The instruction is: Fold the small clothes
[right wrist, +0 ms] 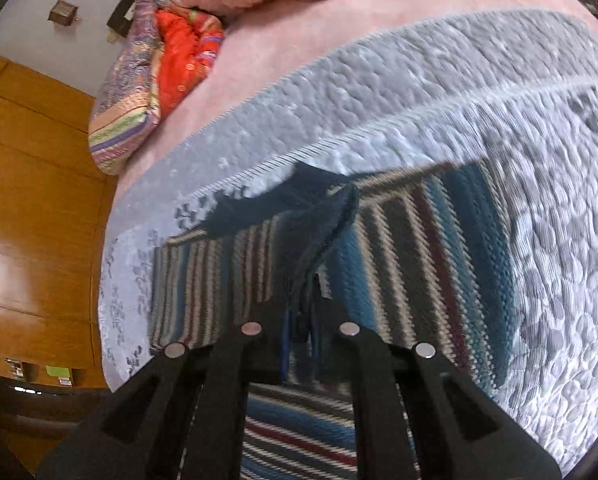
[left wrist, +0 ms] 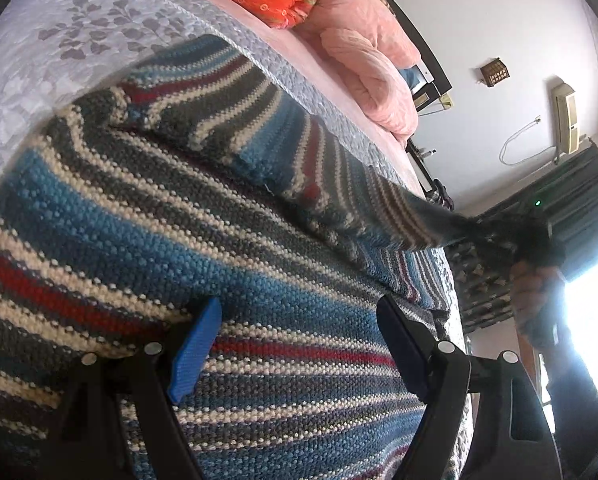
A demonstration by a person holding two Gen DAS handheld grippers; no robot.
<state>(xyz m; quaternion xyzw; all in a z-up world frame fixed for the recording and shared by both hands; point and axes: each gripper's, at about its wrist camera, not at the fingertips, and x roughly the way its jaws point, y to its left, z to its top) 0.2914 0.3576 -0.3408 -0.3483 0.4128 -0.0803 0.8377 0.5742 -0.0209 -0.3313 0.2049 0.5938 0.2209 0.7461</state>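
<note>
A knitted sweater striped in blue, grey, cream and red [left wrist: 227, 240] lies spread on a pale grey quilted bedspread with a leaf pattern [left wrist: 59, 32] on the bed. The left claw [left wrist: 299, 344] hovers close over it, fingers wide apart and empty. The right claw [right wrist: 301, 320] is pinched tight on the sweater's dark cuff [right wrist: 319, 216], pulling the sleeve taut.

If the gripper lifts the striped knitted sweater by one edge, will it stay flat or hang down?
The striped knitted sweater will probably hang down: the part pinched by the right gripper already stretches into a soft, sagging band. The thick, coarse knit suggests some weight for its size. Its rough texture should resist slipping on the grey quilted bed cover.
</note>
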